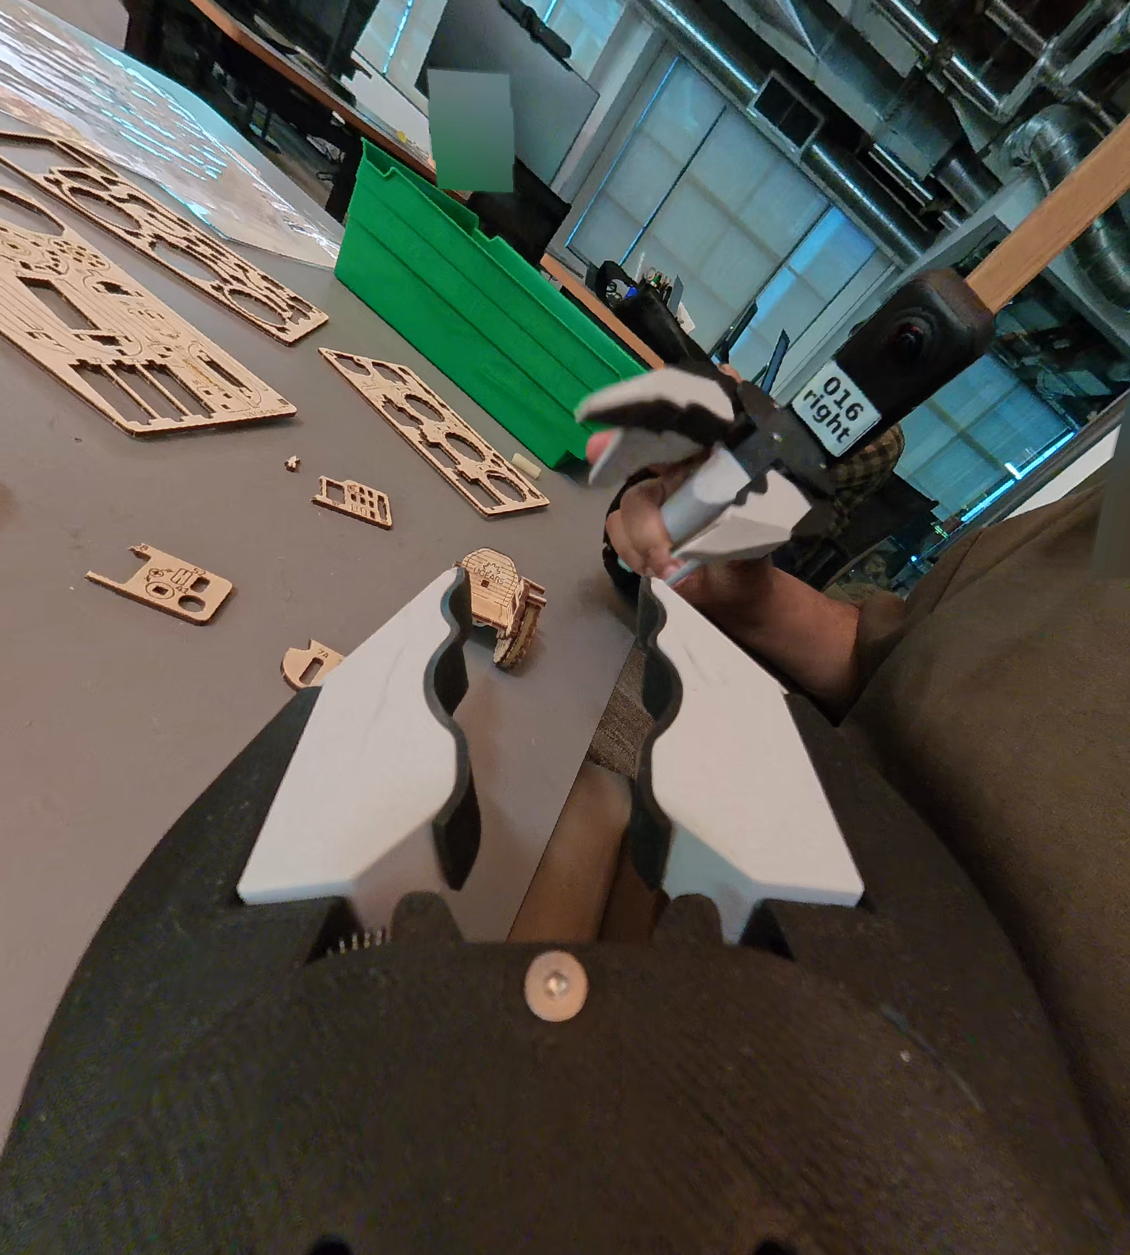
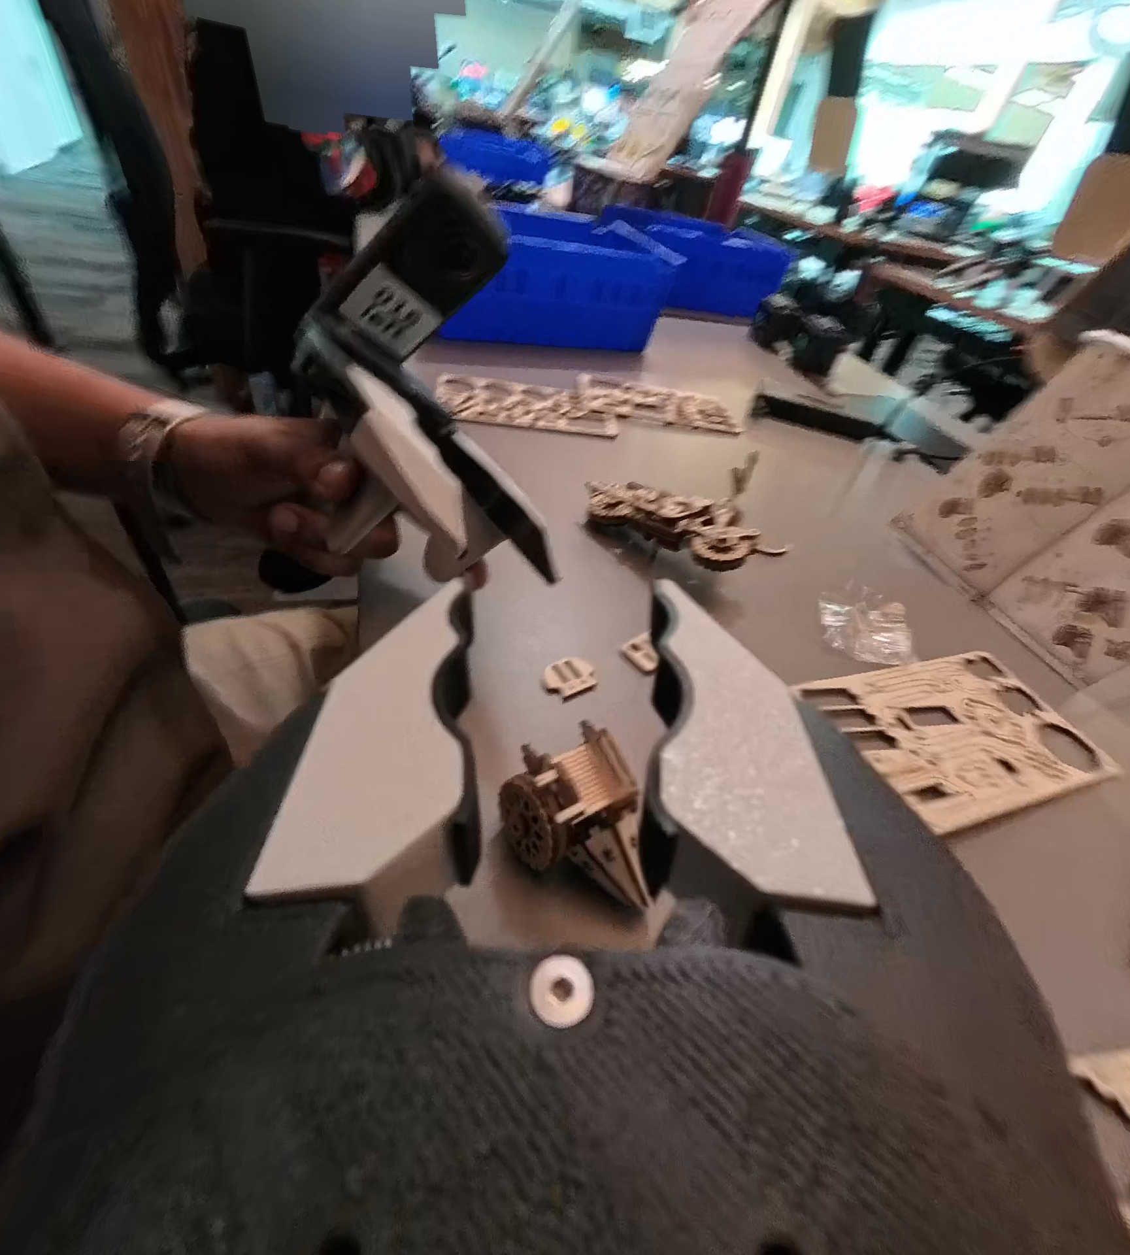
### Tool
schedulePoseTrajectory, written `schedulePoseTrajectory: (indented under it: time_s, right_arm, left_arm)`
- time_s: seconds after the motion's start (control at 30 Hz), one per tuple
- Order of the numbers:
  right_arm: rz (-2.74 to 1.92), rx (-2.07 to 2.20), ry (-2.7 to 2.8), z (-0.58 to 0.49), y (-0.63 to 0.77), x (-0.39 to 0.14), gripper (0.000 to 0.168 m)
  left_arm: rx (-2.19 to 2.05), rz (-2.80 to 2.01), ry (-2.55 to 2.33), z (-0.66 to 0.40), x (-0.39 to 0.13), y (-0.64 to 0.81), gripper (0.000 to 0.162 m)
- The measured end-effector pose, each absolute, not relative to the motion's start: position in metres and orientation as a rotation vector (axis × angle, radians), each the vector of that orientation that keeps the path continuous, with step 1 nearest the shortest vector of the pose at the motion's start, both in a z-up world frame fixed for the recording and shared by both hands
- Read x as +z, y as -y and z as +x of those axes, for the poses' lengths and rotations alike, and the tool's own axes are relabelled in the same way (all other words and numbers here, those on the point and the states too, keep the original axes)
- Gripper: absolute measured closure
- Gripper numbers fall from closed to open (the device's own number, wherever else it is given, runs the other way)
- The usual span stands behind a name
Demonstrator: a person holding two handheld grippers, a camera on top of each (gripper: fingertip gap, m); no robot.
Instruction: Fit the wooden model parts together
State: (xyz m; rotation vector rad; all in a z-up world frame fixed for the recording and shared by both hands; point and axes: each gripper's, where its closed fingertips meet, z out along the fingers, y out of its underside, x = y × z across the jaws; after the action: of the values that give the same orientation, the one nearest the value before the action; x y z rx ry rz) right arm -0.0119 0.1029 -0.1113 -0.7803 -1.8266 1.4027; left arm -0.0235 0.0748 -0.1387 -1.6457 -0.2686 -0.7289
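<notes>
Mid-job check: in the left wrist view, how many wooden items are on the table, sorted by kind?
Cut-out sheets: 3
Loose flat parts: 3
Tiny fragment: 1
Assembled sub-model: 1
Total: 8

The small wooden model point(image 1: 504, 614) sits on the table point(image 1: 107, 747), punched sheets point(image 1: 80, 319) behind (left).
</notes>
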Motion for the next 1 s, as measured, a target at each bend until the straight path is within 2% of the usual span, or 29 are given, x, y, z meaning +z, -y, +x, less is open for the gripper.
schedulePoseTrajectory:
  time_s: [0.07, 0.2, 0.27, 0.47, 0.53, 0.63, 0.7, 0.73, 0.9, 1.0]
  right_arm:
    - [-0.872, 1.317, 1.681, -0.020, -0.133, -0.098, 0.092]
    - [-1.172, 1.077, 1.376, -0.021, -0.241, -0.085, 0.097]
    - [-1.403, 1.028, 1.285, -0.017, -0.285, -0.103, 0.090]
    - [-1.990, 0.684, 1.363, -0.013, -0.332, -0.217, 0.009]
    - [-2.047, 0.569, 1.408, -0.013, -0.335, -0.235, 0.009]
    - [-1.994, 0.567, 1.449, -0.019, -0.331, -0.235, 0.016]
    - [-1.973, 0.585, 1.465, -0.018, -0.328, -0.229, 0.053]
    - [-1.966, 0.593, 1.470, -0.018, -0.326, -0.228, 0.064]
    - [-1.940, 0.603, 1.484, -0.013, -0.325, -0.223, 0.068]
    - [-1.743, 0.755, 1.460, -0.019, -0.314, -0.184, 0.127]
  left_arm:
    - [-0.725, -1.646, 0.271, -0.025, -0.139, -0.075, 0.115]
    - [-0.712, -1.647, 0.279, -0.027, -0.140, -0.076, 0.115]
    - [-0.685, -1.655, 0.280, -0.029, -0.141, -0.078, 0.116]
    - [-0.595, -1.707, 0.208, -0.023, -0.147, -0.086, 0.118]
    - [-0.623, -1.699, 0.194, -0.017, -0.144, -0.085, 0.118]
    - [-0.623, -1.696, 0.170, -0.011, -0.141, -0.081, 0.118]
    - [-0.610, -1.700, 0.153, -0.010, -0.140, -0.078, 0.118]
    - [-0.604, -1.697, 0.149, -0.009, -0.139, -0.077, 0.118]
    - [-0.640, -1.668, 0.154, -0.006, -0.134, -0.074, 0.119]
    - [-0.656, -1.661, 0.158, -0.003, -0.134, -0.075, 0.118]
